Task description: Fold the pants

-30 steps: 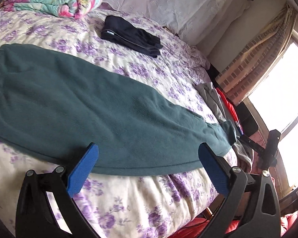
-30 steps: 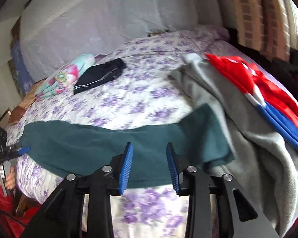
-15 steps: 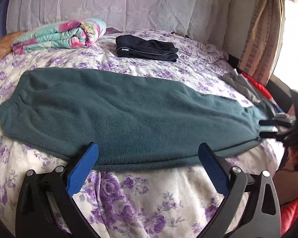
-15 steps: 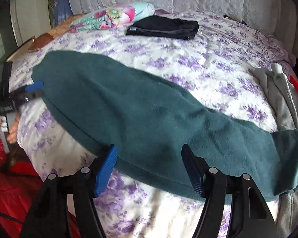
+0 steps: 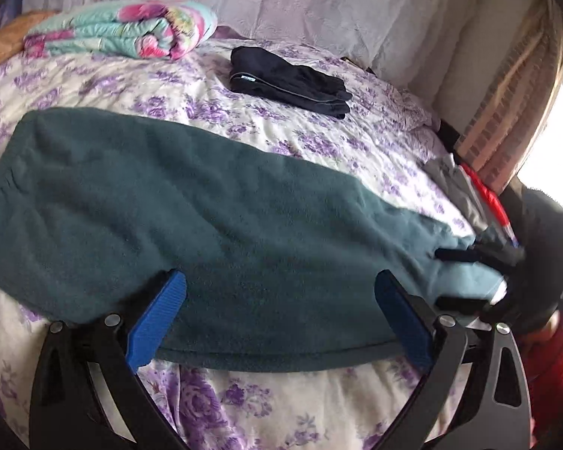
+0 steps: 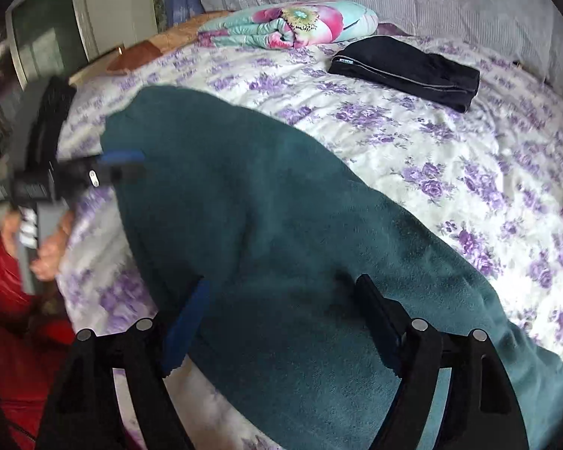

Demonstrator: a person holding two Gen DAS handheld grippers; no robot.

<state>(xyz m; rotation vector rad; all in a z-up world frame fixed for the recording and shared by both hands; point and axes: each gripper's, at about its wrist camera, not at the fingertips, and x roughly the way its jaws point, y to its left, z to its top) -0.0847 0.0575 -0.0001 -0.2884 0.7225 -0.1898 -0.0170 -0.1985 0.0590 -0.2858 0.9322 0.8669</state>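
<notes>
Left wrist view: green fleece pants [image 5: 214, 217] lie flat along the near edge of the bed [image 5: 319, 405], legs stacked one on the other, waistband at picture-left, cuffs at picture-right. Judging from that, the lengthwise fold is done; the crosswise folds are left

Left gripper [image 5: 281, 322] has its jaws spread wide over the near hem at mid-leg, nothing between the pads. Right gripper [image 5: 458, 277] sits at the cuff end; its jaws have just been opening, and the right wrist view shows them well apart with fleece under and between them but not pinched. Whether the fingers touch the cloth I can't tell, that view is blurred

Next step, as I read it: pinch the cuff end and carry it toward the waistband

Around it: folded dark garment [image 5: 289, 78] further back, well apart from the pants; rolled floral quilt [image 5: 120, 30] at the far left; grey and red clothes pile [image 5: 465, 187] just beside the cuffs. That pile is the only thing close enough to snag; the fold path over the bedspread looks free
</notes>
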